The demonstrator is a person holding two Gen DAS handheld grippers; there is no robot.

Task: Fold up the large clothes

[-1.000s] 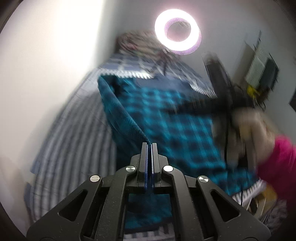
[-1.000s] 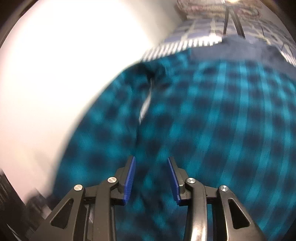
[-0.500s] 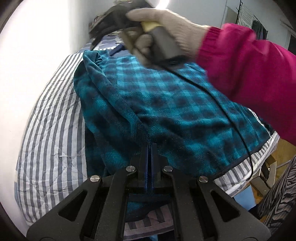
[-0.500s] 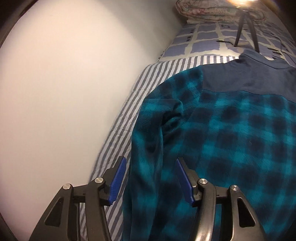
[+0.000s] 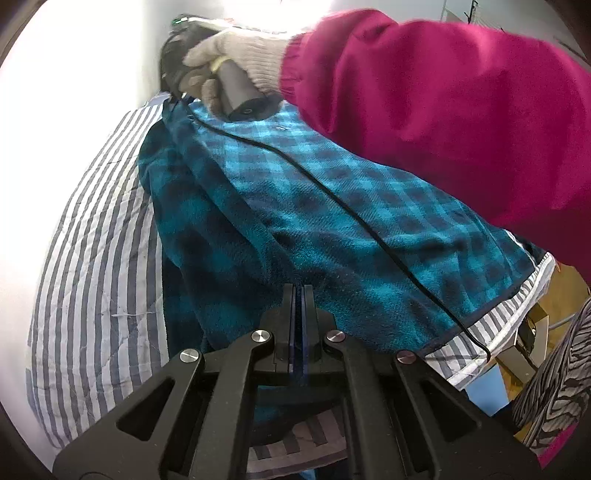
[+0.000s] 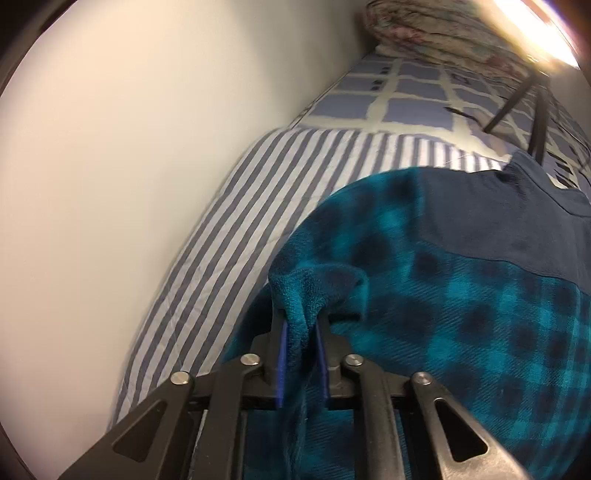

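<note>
Fleece shirt (image 6: 461,314) fold pinched between right gripper (image 6: 300,325) jaws, just closed

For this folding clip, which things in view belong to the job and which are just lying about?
Job: teal plaid fleece shirt; right gripper, jaws just closed on a fold of it; left gripper; striped bedsheet.
Lying about: rolled floral quilt; checked bedcover; tripod legs.

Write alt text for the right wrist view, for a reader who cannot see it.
The right gripper has just closed its blue fingers on a bunched fold of a teal plaid fleece shirt. The shirt lies on a striped bedsheet beside a pale wall.
</note>
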